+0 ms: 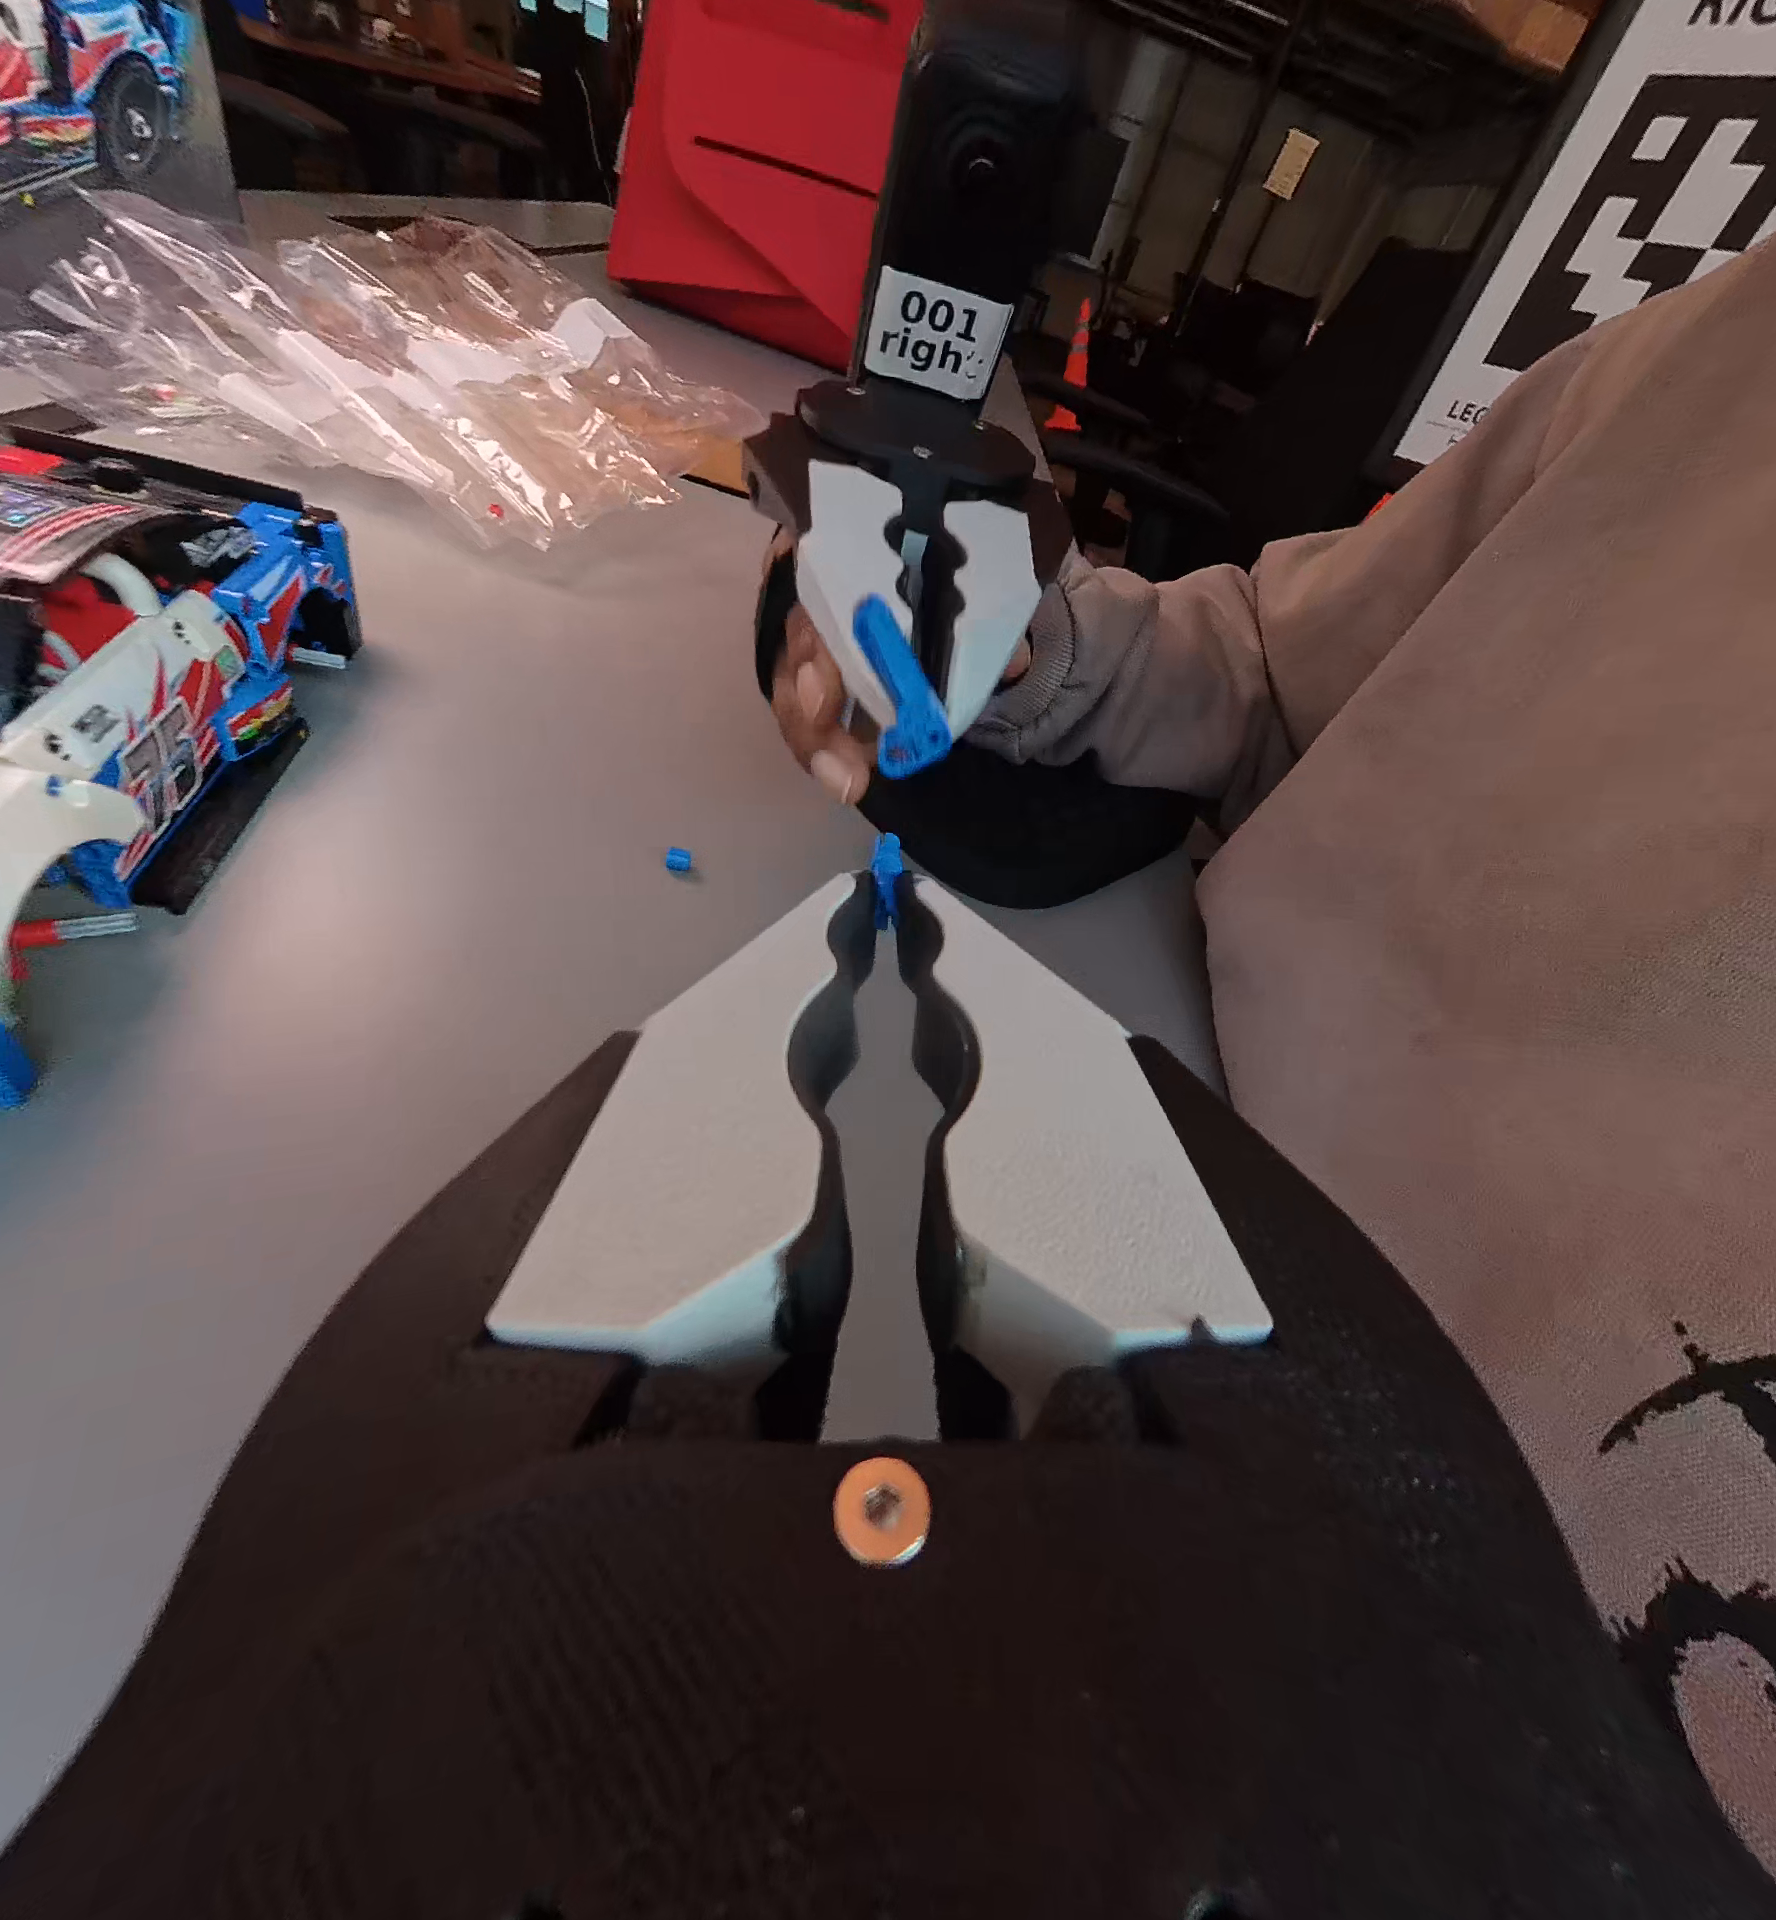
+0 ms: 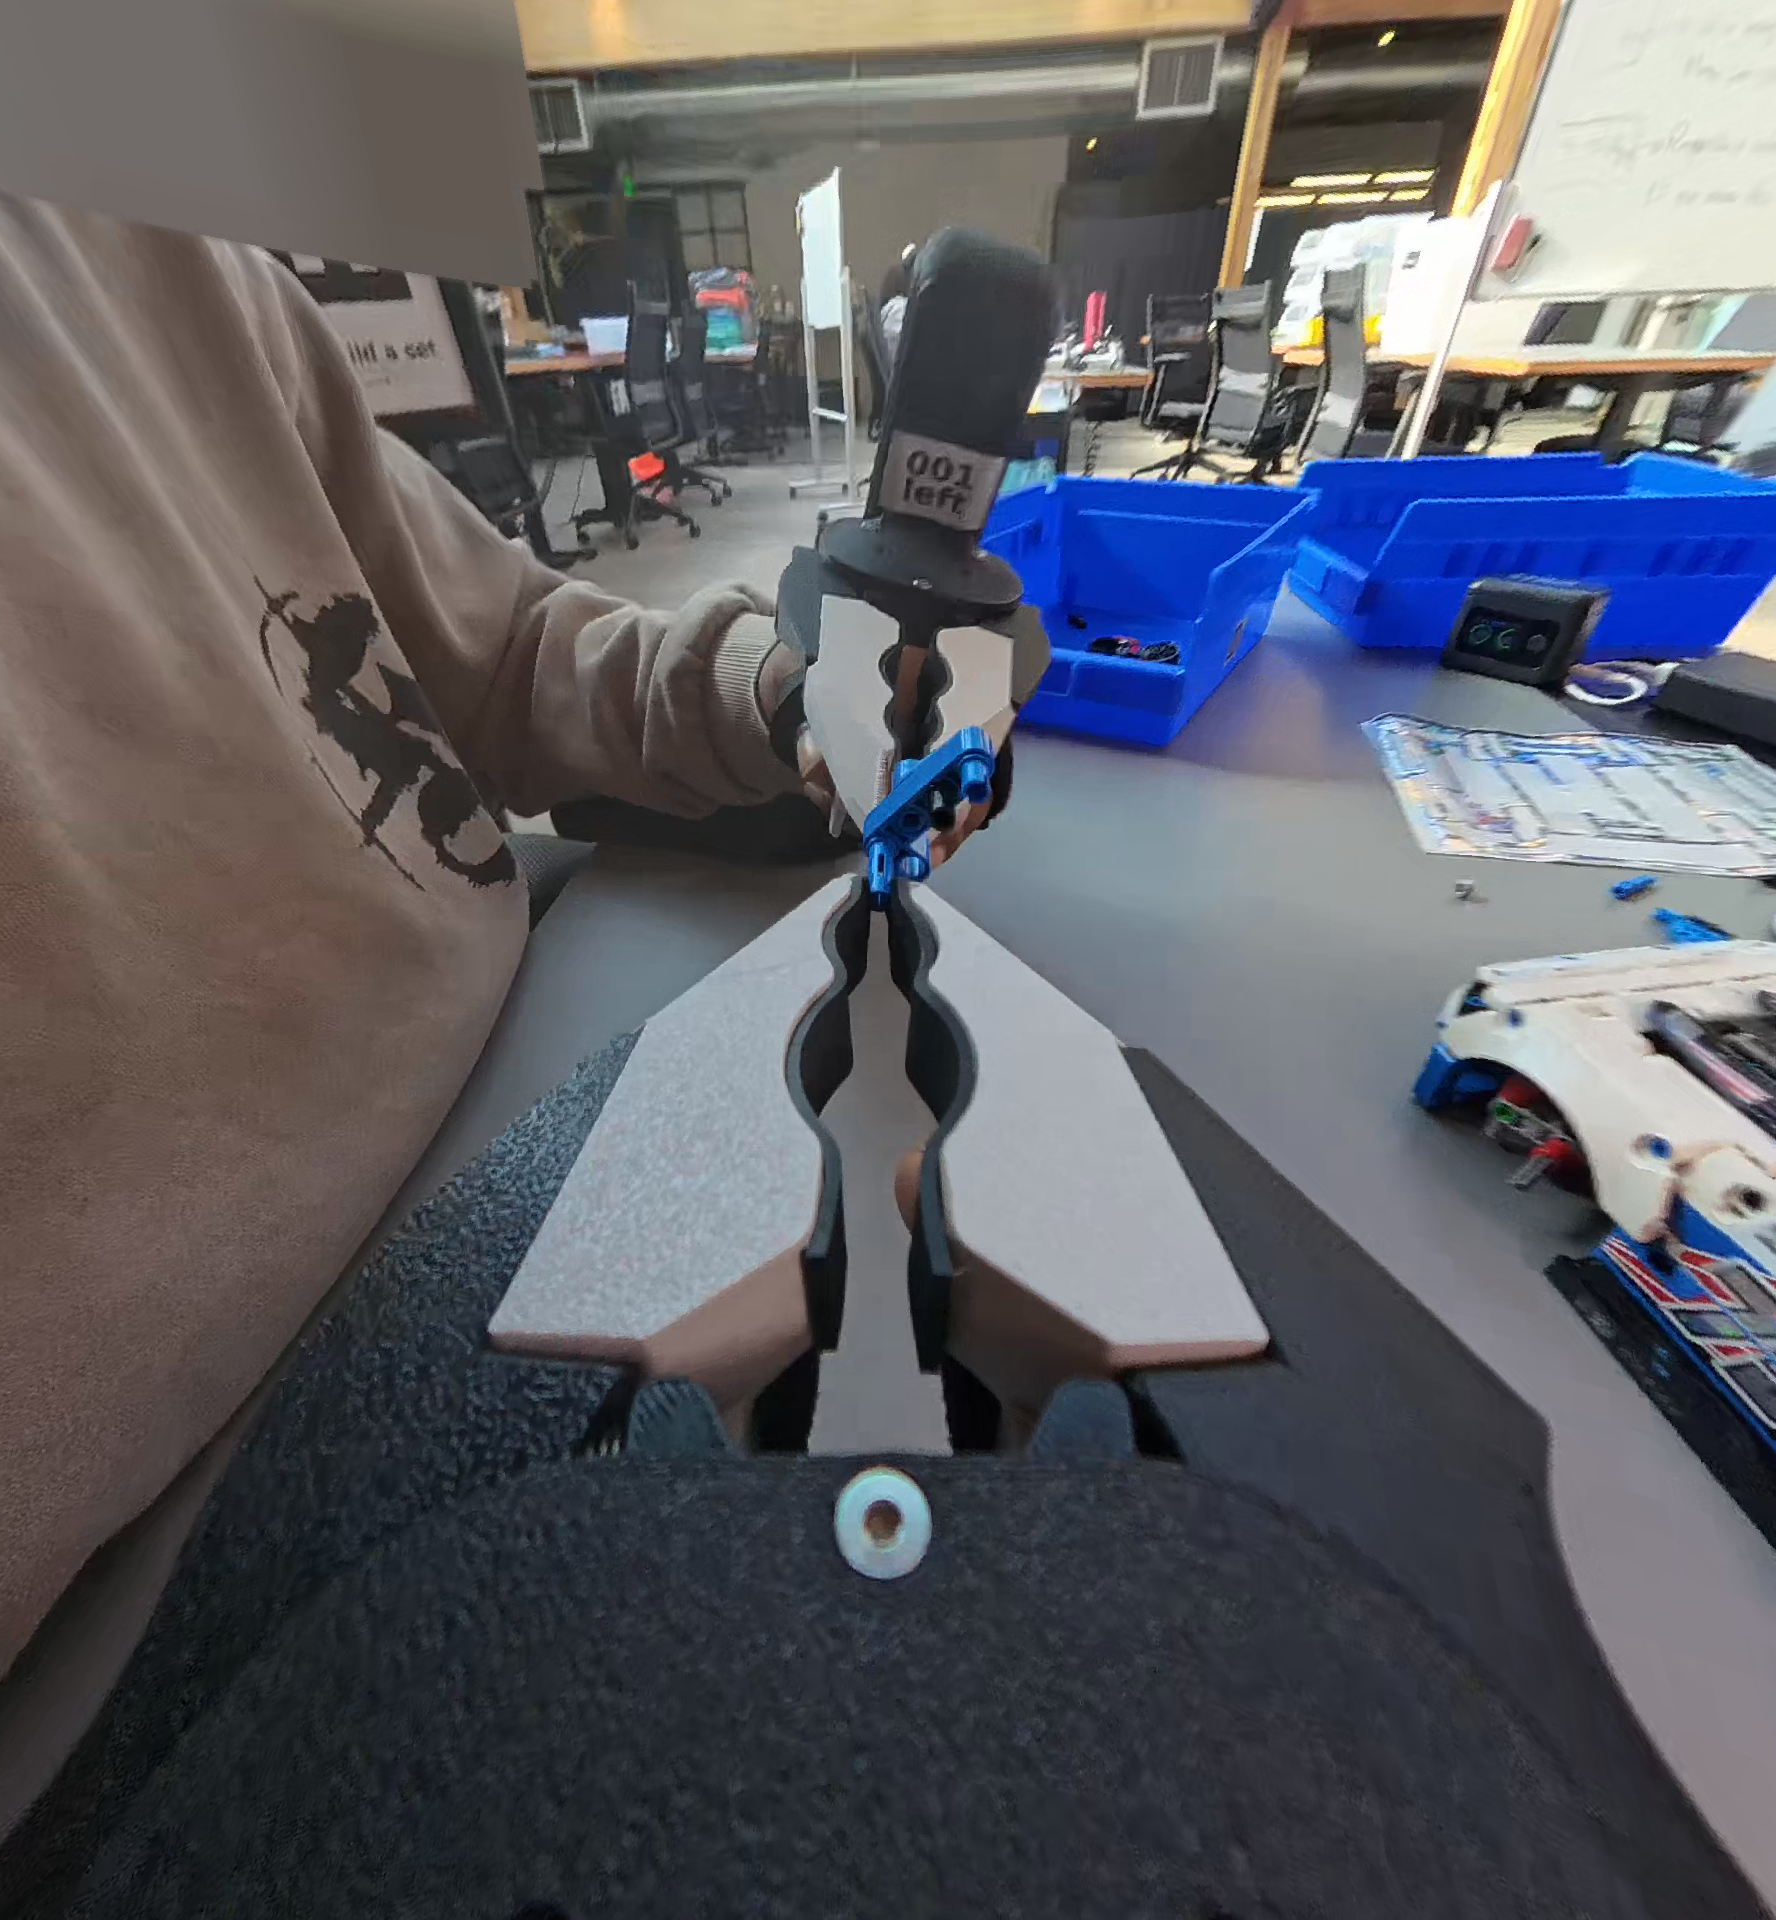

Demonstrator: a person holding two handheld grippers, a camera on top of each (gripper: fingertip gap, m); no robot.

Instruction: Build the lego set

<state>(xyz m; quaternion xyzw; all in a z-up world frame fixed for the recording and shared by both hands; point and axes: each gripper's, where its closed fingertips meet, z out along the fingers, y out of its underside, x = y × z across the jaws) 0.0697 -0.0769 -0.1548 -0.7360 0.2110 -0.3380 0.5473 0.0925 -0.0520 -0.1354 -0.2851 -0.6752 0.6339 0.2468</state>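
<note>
Two handheld grippers face each other over a grey table (image 1: pixel 448 1039). The left gripper (image 1: pixel 886 891) is clamped on a small blue pin (image 1: pixel 886 868) at frame centre; the right gripper (image 2: pixel 879 896) is pinched on a blue lego beam (image 2: pixel 920 800) at its tip. The half-built lego race car (image 1: pixel 125 707) sits at the left edge of the left wrist view, clear bags (image 1: pixel 344 353) behind it.
</note>
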